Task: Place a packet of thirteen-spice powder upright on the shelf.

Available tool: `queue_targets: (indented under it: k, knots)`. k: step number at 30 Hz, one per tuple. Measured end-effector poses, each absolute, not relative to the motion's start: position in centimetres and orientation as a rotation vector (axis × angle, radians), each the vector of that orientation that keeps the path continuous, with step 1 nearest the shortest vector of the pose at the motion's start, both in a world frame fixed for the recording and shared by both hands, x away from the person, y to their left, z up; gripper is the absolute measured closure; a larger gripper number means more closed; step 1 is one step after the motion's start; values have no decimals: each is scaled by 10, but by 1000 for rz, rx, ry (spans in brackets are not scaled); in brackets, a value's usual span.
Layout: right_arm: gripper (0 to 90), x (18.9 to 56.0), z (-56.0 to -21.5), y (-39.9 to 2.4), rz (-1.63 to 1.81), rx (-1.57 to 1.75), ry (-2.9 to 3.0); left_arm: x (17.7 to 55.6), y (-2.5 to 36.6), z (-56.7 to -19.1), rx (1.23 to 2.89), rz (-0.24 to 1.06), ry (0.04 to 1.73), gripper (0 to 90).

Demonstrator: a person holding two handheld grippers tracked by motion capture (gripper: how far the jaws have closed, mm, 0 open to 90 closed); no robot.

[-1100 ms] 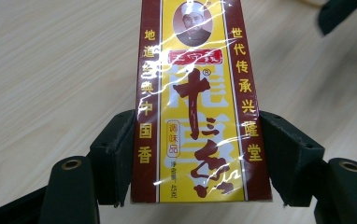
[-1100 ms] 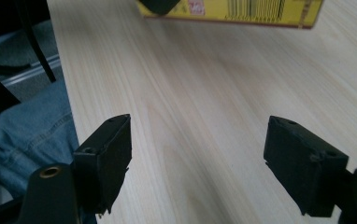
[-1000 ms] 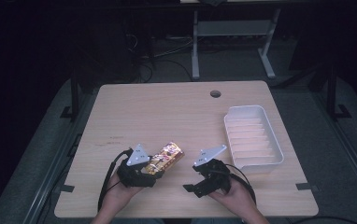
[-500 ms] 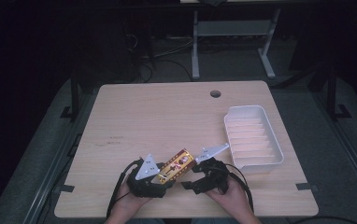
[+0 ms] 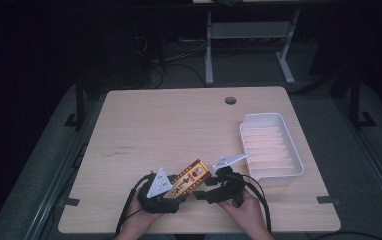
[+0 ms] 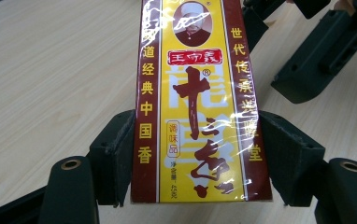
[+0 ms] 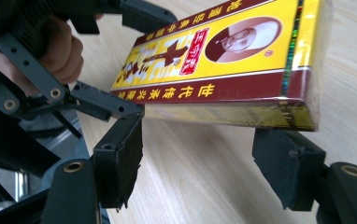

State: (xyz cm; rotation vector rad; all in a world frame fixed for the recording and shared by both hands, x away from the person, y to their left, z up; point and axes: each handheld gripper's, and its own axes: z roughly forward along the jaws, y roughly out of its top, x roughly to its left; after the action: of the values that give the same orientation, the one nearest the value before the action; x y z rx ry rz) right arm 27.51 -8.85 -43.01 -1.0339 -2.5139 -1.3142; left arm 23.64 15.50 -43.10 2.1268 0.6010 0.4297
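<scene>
A long yellow and maroon box with red Chinese writing and a small portrait is held near the table's front edge. My left gripper is shut on its near end, and in the left gripper view both pads press the sides of the box. My right gripper meets the box's far end from the right. Its jaws have just been closing. In the right gripper view the box lies just beyond the gripper, and the pads stand apart from it.
A white ribbed tray sits at the right side of the wooden table. A round cable hole is near the far edge. The person's hand and the left gripper's black linkage are close by at the left.
My left gripper has carried the box right and slightly down, up to the right gripper. The right gripper's jaws have narrowed.
</scene>
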Motion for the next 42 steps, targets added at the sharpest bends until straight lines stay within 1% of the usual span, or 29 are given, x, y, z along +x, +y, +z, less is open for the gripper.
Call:
queue_targets:
  k: [3, 6, 11, 15, 19, 21, 28, 31, 33, 38, 42]
  knots:
    - [329, 276, -429, -91, -1338, -1062, -2493, 233, 153, -431, 2120, 462, 580, 324]
    - [329, 277, -429, -94, -1352, -1080, -2472, 232, 151, -432, 2114, 457, 578, 323]
    - [329, 277, -430, -97, -1389, -1114, -2418, 230, 144, -439, 2163, 456, 542, 322]
    - [389, 275, -428, -98, -1410, -1113, -2429, 227, 139, -440, 2179, 476, 521, 323]
    - [526, 274, -423, -104, -1491, -1091, -2375, 227, 137, -440, 2188, 467, 523, 323]
    - [568, 273, -421, -104, -1499, -1071, -2365, 227, 136, -441, 2195, 477, 519, 323]
    - [597, 270, -416, -103, -1503, -1051, -2399, 226, 134, -440, 2200, 495, 509, 321]
    - [625, 270, -413, -102, -1496, -1022, -2404, 228, 132, -438, 2212, 486, 500, 307]
    - [657, 270, -412, -101, -1495, -986, -2400, 229, 132, -438, 2220, 465, 498, 283]
    - [667, 268, -408, -99, -1478, -920, -2459, 229, 133, -436, 2224, 433, 479, 276]
    - [669, 267, -404, -99, -1469, -880, -2506, 231, 136, -434, 2218, 393, 457, 292]
